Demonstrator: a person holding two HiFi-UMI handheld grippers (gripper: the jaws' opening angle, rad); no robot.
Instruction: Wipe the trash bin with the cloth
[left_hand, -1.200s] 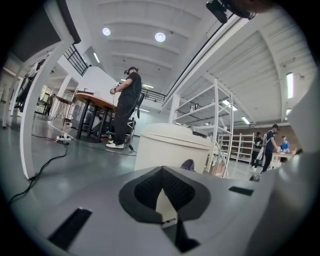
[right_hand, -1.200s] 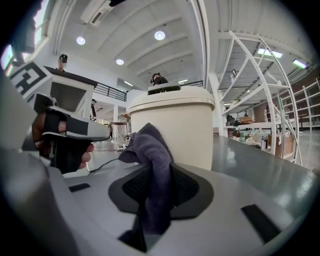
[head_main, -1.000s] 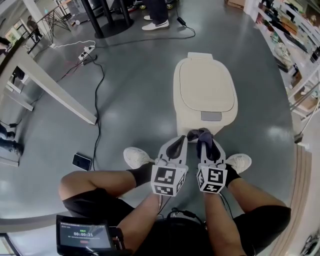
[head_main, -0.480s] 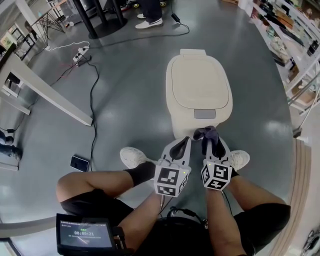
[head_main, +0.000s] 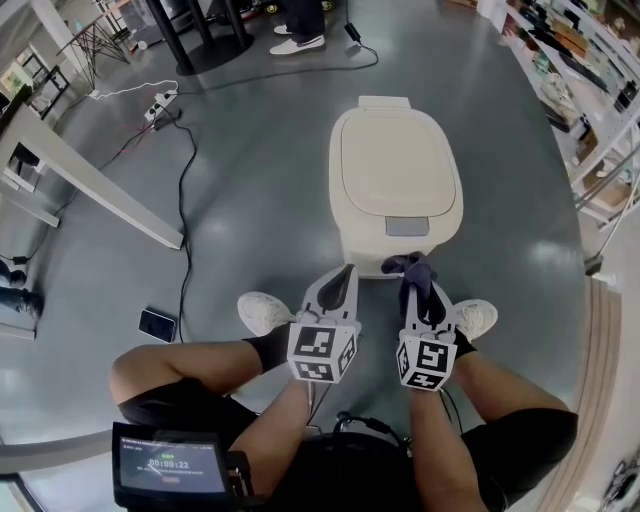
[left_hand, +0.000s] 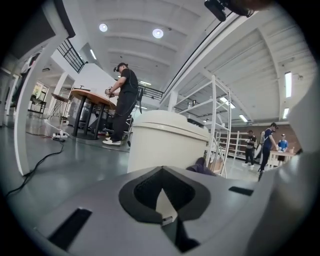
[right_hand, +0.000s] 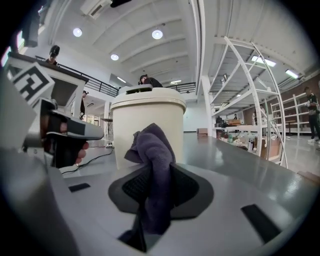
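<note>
Grey polished floor (head_main: 250, 180) lies under a crouching person who holds both tools low in front of the knees. On the left, the left gripper (head_main: 343, 278) points at the cream trash bin (head_main: 395, 185). In its own view the two pads are pressed together with nothing between them, and the bin's wall (left_hand: 165, 142) rises just ahead. The bin stands upright on the floor with its lid shut. To the right, the right gripper (head_main: 415, 278) pinches a dark purple cloth (head_main: 410, 265), whose bunched top stands above the jaws (right_hand: 155, 165) and close to the bin's near wall (right_hand: 147, 127). Whether the two touch cannot be told. The step appears to be the approach, with wiping not yet begun. The next move probably calls for pressing the cloth flat against the wall or lid and sweeping across it, perhaps with the left tool steadying the light bin.
</note>
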